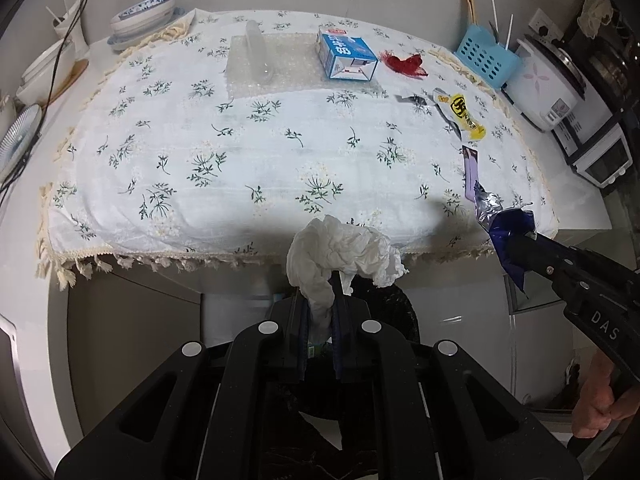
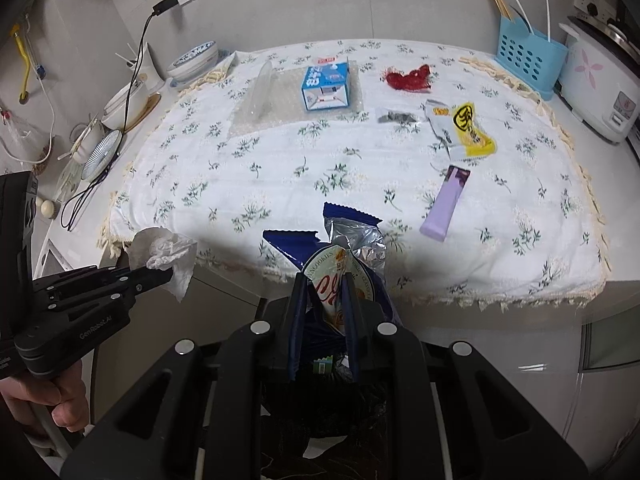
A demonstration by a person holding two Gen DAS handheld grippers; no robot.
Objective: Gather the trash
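My left hand-held gripper (image 1: 320, 280) was clamped on a crumpled white tissue (image 1: 340, 248), and my right hand-held gripper (image 2: 324, 284) pinched a blue cookie wrapper (image 2: 340, 248), both just off the table's near edge. On the floral tablecloth (image 2: 280, 168) lay a purple wrapper (image 2: 446, 204) and a yellow packet (image 2: 472, 128) toward the right edge, with a blue carton (image 2: 326, 88) near the far edge.

White cloth (image 2: 360, 184) sprigged with green flowers; crumpled white tissue (image 1: 344, 252); dark blue foil cookie wrapper (image 2: 348, 240); lilac packet (image 2: 446, 204); yellow sachet (image 2: 472, 128); blue-and-white carton (image 2: 326, 88); red scrap (image 2: 410, 77).
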